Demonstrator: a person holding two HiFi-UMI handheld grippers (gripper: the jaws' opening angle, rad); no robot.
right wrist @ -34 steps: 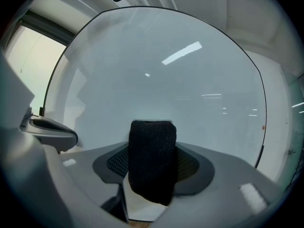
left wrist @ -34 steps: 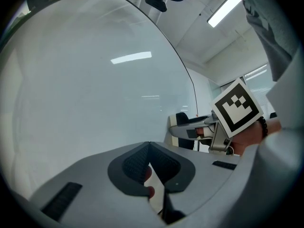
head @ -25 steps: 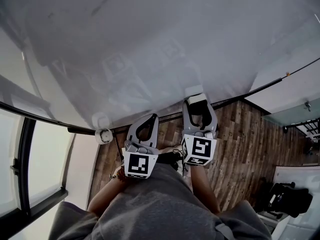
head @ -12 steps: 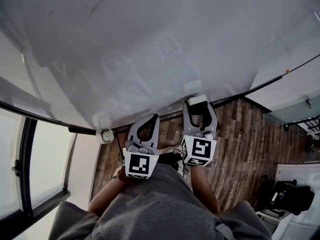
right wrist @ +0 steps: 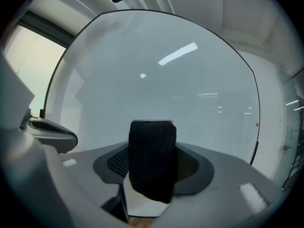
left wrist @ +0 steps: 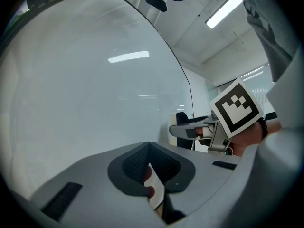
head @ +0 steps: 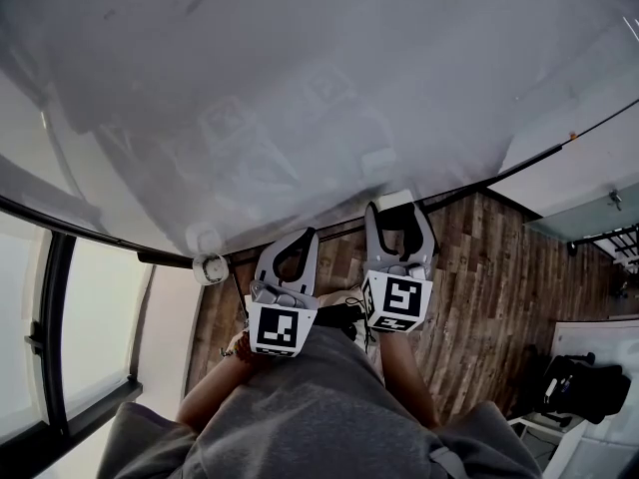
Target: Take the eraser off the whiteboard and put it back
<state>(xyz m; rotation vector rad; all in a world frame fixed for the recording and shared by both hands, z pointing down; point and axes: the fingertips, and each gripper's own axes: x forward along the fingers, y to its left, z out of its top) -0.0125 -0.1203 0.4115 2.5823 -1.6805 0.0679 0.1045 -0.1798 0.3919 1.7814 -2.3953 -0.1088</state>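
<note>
The eraser [head: 396, 204], a white block with a black felt face [right wrist: 152, 159], sits crosswise between the jaws of my right gripper [head: 399, 220], which is shut on it. It is held level, a short way in front of the glossy whiteboard [head: 300, 88], felt side toward my camera; a faint reflection of it shows in the board. My left gripper [head: 291, 259] hangs beside it to the left, its pads [left wrist: 137, 163] pressed together with nothing between them. The right gripper [left wrist: 190, 129] also shows in the left gripper view.
A white round knob [head: 209, 267] sits at the board's dark lower edge [head: 329, 233]. Below lies wooden floor [head: 479, 287]. A window [head: 60, 317] stands at the left and a black bag [head: 584, 387] at the lower right.
The eraser in my right gripper has drawn slightly back from the board, and its reflection has separated from it and faded. The left gripper has stayed where it was.
</note>
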